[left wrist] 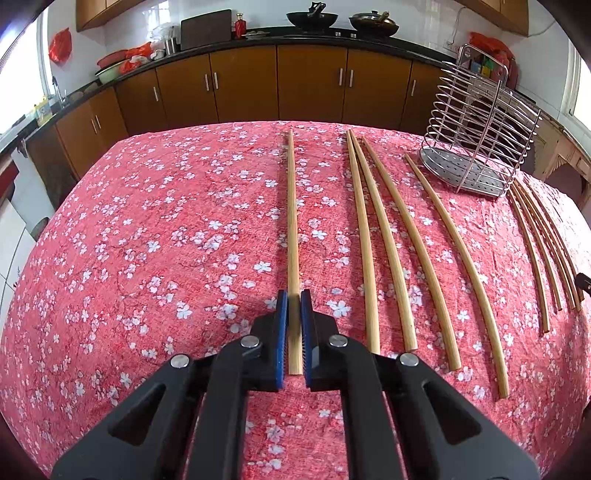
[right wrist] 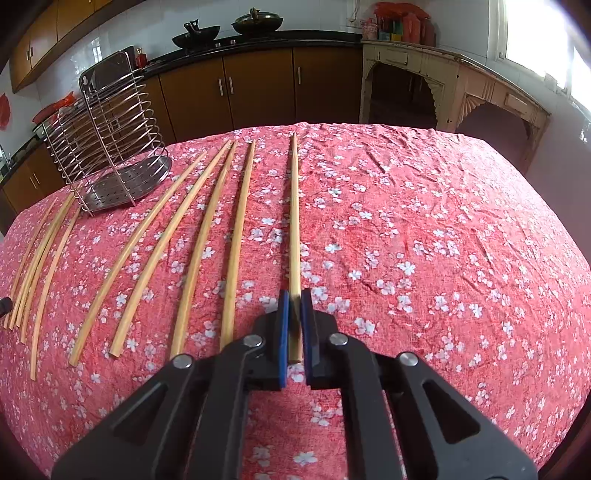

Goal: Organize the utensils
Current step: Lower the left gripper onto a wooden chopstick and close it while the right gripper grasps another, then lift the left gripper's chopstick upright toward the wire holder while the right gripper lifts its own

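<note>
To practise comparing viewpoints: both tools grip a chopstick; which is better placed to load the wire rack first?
Right, narrowly. The right tool and left tool each clamp a pale wooden chopstick, but the silver wire rack looks slightly larger and nearer centre in the right view.

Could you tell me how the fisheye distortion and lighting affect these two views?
In the left wrist view, the chopsticks lying right of the left tool bow outward, and windows at both edges blow out. In the right wrist view, the chopsticks left of the right tool curve likewise, and the window glares at top right. Dark vignetting rings both pictures.
</note>
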### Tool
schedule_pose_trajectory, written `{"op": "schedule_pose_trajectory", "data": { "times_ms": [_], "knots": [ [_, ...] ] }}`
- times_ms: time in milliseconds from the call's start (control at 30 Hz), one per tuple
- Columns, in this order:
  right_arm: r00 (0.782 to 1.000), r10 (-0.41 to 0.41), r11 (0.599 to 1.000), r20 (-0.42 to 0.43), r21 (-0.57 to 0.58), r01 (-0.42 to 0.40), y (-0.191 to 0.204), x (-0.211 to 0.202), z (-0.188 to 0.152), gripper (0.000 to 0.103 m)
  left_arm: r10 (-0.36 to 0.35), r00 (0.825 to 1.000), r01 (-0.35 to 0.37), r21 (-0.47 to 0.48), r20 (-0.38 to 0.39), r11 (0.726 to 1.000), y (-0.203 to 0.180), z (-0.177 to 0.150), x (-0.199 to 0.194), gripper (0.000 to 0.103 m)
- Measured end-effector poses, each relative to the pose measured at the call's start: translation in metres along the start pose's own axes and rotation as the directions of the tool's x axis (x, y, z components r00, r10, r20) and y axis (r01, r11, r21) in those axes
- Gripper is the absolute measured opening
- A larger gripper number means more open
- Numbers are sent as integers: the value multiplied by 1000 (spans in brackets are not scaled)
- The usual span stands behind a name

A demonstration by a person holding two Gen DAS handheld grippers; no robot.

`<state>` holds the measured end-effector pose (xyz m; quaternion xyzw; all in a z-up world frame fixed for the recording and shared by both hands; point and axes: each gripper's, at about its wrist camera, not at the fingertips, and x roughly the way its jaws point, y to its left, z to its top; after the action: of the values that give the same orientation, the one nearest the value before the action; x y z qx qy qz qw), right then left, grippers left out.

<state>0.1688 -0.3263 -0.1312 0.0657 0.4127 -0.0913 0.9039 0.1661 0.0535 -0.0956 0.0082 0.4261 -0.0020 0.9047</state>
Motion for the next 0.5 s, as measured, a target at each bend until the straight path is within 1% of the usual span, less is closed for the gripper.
{"op": "schedule_pose_trajectory", "data": {
  "times_ms": [100,200,267,333,367,433,467,500],
  "knots": [
    [999,-8,1000,39,-5,8,-2,-14,-2,7,4,1000,-4,0,19,1000,5,-2,-10,7],
    [993,-24,999,115,-25,27,-4,-38,1,8,5,996,-6,12,88,1000,9,2,-32,7],
    [984,-29,999,178,-35,35,-5,-59,5,8,4,987,-9,29,162,1000,9,6,-53,7],
    [971,-32,998,238,-43,43,-6,-77,10,8,-3,973,-6,39,231,999,10,11,-72,7],
    [963,-34,998,267,-46,48,-6,-86,13,8,-13,962,1,42,272,999,11,14,-84,7],
    [946,-27,998,322,-49,45,-7,-102,18,7,-27,945,16,39,325,999,14,19,-101,7],
    [937,-20,998,348,-47,39,-8,-110,21,7,-35,934,25,34,355,999,15,22,-110,7],
    [931,-15,998,365,-46,34,-7,-115,24,7,-40,927,31,30,372,999,16,24,-115,7]
  ]
}}
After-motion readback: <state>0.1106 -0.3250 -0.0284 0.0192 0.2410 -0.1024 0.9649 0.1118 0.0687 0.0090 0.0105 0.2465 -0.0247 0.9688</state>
